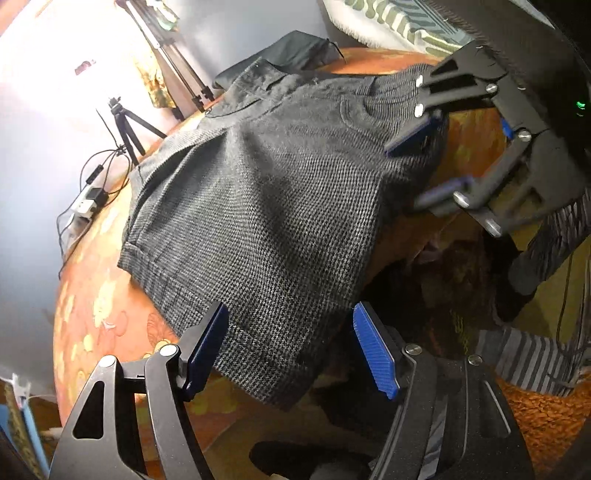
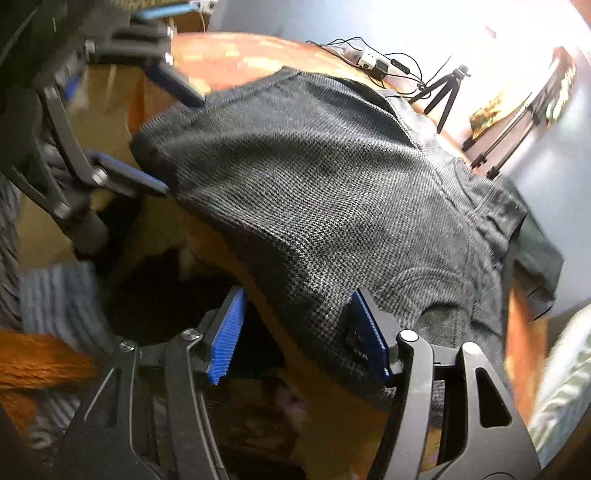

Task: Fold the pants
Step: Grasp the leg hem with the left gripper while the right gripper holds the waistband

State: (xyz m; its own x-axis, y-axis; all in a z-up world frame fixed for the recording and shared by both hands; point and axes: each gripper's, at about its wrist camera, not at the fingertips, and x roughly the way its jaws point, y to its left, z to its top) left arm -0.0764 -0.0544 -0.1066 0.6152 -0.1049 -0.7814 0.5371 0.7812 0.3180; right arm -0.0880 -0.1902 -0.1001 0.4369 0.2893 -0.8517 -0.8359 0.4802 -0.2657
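Grey houndstooth shorts point(image 1: 266, 199) lie folded on an orange flowered table point(image 1: 96, 295), one edge hanging over its near side. My left gripper point(image 1: 291, 350) is open, its blue pads either side of the hem corner, not touching it. My right gripper point(image 1: 424, 166) shows at the right of the left wrist view, open at the waistband end. In the right wrist view the shorts point(image 2: 332, 192) fill the middle; my right gripper point(image 2: 295, 332) is open with jaws around the cloth's overhanging edge. The left gripper point(image 2: 173, 140) is open at the far hem.
A dark garment point(image 1: 291, 51) lies beyond the shorts at the table's far end. A power strip with cables point(image 1: 86, 205) sits on the table's left edge. Tripods point(image 1: 125, 125) stand behind. A patterned cloth point(image 1: 399, 22) is at the top right. Dark floor lies below the table edge.
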